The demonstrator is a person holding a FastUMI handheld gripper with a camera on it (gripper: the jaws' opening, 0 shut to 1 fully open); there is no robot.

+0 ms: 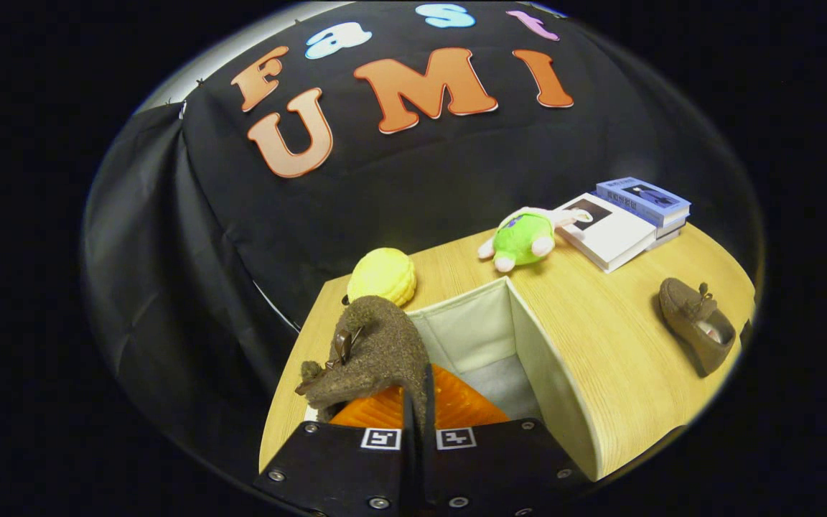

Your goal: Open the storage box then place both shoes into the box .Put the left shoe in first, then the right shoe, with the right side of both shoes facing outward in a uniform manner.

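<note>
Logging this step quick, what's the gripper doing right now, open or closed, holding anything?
Gripper: closed on a brown shoe, held above the open storage box.

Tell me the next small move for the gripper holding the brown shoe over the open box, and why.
Probably lower the held shoe into the open storage box before releasing. The gripper is shut on its edge, it hangs above the box's bare inside, and the other shoe waits on the table.
</note>
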